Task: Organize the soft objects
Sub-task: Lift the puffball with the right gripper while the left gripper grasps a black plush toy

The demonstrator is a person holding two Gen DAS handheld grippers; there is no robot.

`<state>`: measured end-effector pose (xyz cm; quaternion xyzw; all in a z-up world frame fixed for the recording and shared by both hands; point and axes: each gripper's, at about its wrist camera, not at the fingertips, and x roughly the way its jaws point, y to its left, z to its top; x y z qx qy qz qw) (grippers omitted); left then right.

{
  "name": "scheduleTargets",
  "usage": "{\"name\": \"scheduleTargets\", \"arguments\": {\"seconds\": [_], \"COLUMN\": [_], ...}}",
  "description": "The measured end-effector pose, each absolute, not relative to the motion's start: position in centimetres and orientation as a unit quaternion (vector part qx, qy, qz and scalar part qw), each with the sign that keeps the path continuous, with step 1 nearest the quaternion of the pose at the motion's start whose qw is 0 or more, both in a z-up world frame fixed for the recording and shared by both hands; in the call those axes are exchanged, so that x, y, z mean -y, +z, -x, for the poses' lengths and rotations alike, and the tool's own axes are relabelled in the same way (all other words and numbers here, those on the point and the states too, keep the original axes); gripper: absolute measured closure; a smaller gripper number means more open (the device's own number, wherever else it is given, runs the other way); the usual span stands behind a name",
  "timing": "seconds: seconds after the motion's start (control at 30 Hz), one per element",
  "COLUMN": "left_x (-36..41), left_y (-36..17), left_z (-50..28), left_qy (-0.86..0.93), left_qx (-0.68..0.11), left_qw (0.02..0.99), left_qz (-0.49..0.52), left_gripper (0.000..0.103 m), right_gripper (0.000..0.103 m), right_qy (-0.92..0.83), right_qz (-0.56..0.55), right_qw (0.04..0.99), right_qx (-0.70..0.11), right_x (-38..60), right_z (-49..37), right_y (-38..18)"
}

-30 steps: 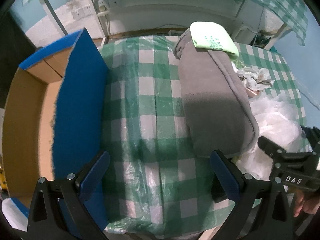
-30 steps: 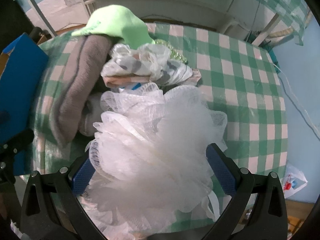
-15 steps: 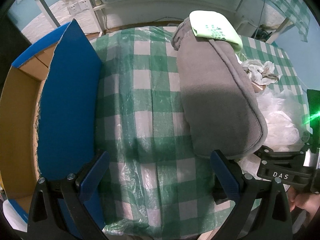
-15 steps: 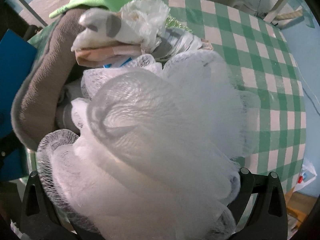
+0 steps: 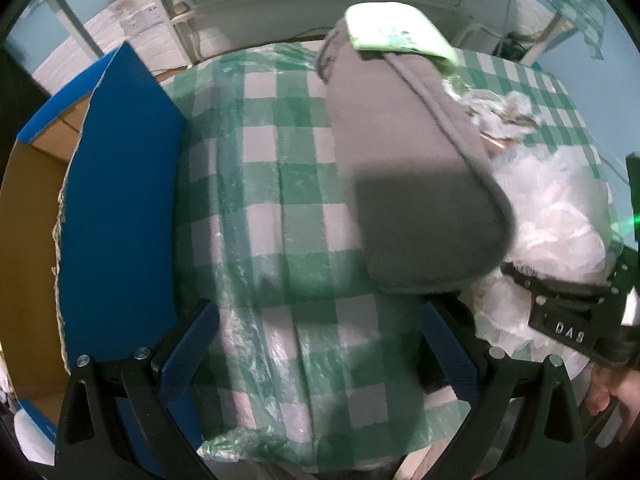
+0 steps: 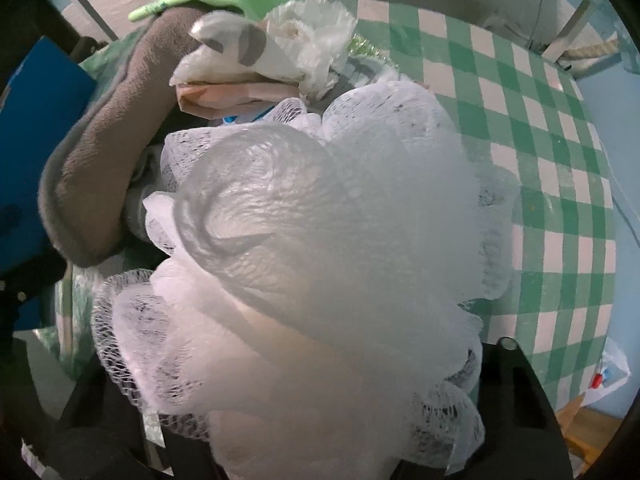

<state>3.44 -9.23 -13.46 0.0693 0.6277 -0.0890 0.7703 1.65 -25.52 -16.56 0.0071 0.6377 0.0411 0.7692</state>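
A white mesh bath pouf fills the right wrist view. It sits between the jaws of my right gripper, which are closing into it; its fingers are hidden behind the mesh. From the left wrist view the pouf lies right of a long grey cushion. A folded light-green cloth rests on the cushion's far end. My left gripper hangs open over bare tablecloth, between the cushion and a box, holding nothing.
An open blue cardboard box stands at the table's left edge. Behind the pouf lie a grey-spotted white cloth bundle and crumpled clear plastic. The green checked tablecloth stretches away to the right.
The right gripper came down onto the pouf, which grew to fill its view and now hides the blue pads. The left gripper stayed nearly still.
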Motion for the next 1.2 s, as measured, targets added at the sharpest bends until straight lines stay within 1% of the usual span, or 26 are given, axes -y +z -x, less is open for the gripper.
{"name": "scheduleTargets", "arguments": {"seconds": [0.17, 0.27, 0.4, 0.5, 0.83, 1.03, 1.07, 1.13, 1.2], "left_x": [10.9, 12.2, 13.9, 14.7, 17.0, 18.2, 18.3, 18.6, 18.7], "left_y": [-13.1, -13.6, -14.2, -14.7, -16.8, -18.4, -18.6, -19.1, -19.5], "left_z": [-1.8, -0.8, -0.3, 0.1, -0.4, -1.0, -1.1, -1.2, -1.3], "left_qy": [-0.105, -0.116, -0.121, -0.127, -0.126, -0.127, -0.129, -0.13, -0.13], "left_qx": [-0.625, -0.637, -0.634, -0.638, -0.647, -0.65, -0.652, -0.655, -0.659], "left_qw": [0.769, 0.757, 0.758, 0.755, 0.747, 0.741, 0.739, 0.735, 0.731], "left_qz": [-0.084, -0.084, -0.096, -0.081, -0.085, -0.109, -0.11, -0.115, -0.119], "left_gripper": [0.002, 0.001, 0.002, 0.002, 0.002, 0.003, 0.006, 0.016, 0.034], "right_gripper": [0.039, 0.039, 0.039, 0.039, 0.039, 0.039, 0.039, 0.039, 0.039], "right_qy": [0.026, 0.019, 0.016, 0.014, 0.013, 0.015, 0.015, 0.016, 0.016], "right_qz": [-0.022, -0.035, -0.04, -0.046, -0.056, -0.06, -0.06, -0.061, -0.06], "right_qw": [0.776, 0.78, 0.785, 0.787, 0.793, 0.794, 0.795, 0.796, 0.797], "right_qx": [-0.629, -0.624, -0.618, -0.615, -0.607, -0.605, -0.604, -0.603, -0.601], "right_x": [27.6, 28.8, 30.1, 30.5, 31.8, 32.1, 32.1, 32.0, 32.0], "right_z": [0.0, 0.8, 1.8, 1.9, 1.7, 1.7, 1.7, 1.6, 1.6], "right_y": [-15.0, -14.4, -13.8, -13.5, -13.4, -13.3, -13.2, -13.1, -13.0]}}
